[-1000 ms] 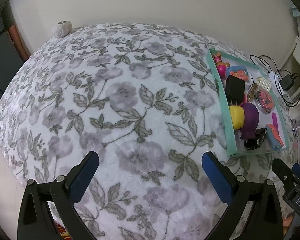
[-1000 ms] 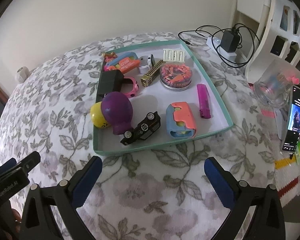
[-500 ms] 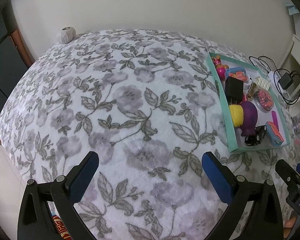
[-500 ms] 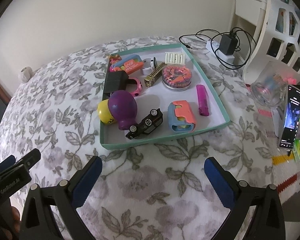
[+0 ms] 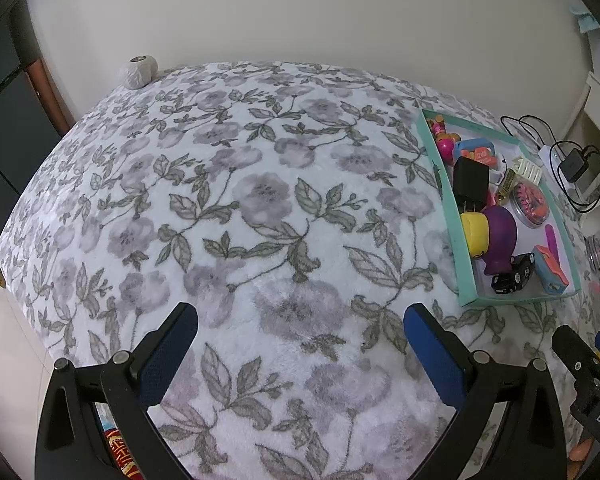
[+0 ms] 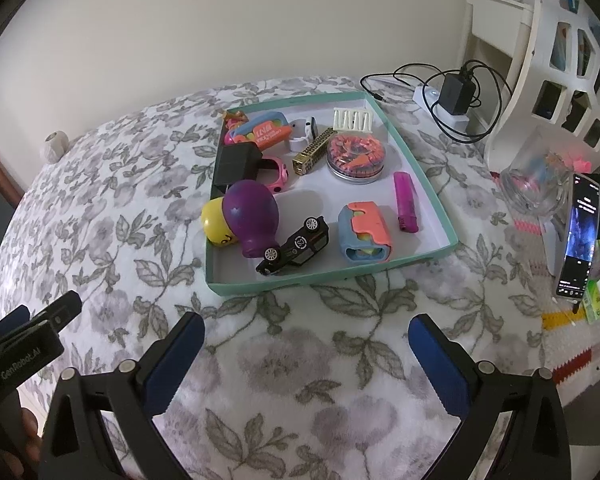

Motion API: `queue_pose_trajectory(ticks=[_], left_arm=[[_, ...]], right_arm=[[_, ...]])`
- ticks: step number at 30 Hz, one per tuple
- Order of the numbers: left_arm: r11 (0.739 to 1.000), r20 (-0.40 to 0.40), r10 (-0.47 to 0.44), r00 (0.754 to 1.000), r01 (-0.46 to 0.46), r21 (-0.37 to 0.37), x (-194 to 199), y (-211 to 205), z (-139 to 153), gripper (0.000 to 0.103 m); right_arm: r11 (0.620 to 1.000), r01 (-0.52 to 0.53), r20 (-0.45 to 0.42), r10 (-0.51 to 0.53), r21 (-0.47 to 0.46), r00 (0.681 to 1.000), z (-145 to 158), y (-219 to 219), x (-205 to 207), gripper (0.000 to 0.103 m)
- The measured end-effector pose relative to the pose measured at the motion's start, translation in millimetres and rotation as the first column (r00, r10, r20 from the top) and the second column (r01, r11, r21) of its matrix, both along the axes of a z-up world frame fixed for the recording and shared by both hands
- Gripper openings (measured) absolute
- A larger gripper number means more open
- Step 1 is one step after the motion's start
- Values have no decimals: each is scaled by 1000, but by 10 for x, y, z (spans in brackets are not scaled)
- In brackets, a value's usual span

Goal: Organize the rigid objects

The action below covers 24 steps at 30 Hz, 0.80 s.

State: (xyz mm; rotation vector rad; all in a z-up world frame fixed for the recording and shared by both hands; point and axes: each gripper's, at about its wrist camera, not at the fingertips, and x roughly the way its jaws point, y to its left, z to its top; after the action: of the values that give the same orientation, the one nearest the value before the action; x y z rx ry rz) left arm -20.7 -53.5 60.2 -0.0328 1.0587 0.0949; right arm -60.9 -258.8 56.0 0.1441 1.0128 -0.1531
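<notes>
Both grippers wide open above the grey-flowered fleece blanket (image 5: 260,208), nothing held.

Left gripper (image 5: 300,330) spread wide over bare blanket, well apart from the shallow teal-rimmed white cardboard tray (image 5: 448,216) off to its right. Right gripper (image 6: 306,332) spread just as wide, hovering near the tray's (image 6: 284,286) front wall. Inside the tray: purple rounded vase-shaped toy (image 6: 252,216) touching a yellow ball (image 6: 216,222), black toy car (image 6: 296,246) tipped against the purple toy, blue-and-coral block (image 6: 364,232), magenta lighter (image 6: 405,201), round tin of orange bits (image 6: 356,154). Phone (image 6: 582,236) propped upright off to the right.
</notes>
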Motion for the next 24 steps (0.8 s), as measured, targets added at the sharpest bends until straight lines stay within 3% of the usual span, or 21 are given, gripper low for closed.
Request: queue_pose_trajectory(ticks=[24], left_arm=[[1000, -24, -30, 999, 29, -2, 27, -6, -33, 103]], right_arm=[[1000, -26, -6, 26, -6, 1000, -24, 10, 52, 103]])
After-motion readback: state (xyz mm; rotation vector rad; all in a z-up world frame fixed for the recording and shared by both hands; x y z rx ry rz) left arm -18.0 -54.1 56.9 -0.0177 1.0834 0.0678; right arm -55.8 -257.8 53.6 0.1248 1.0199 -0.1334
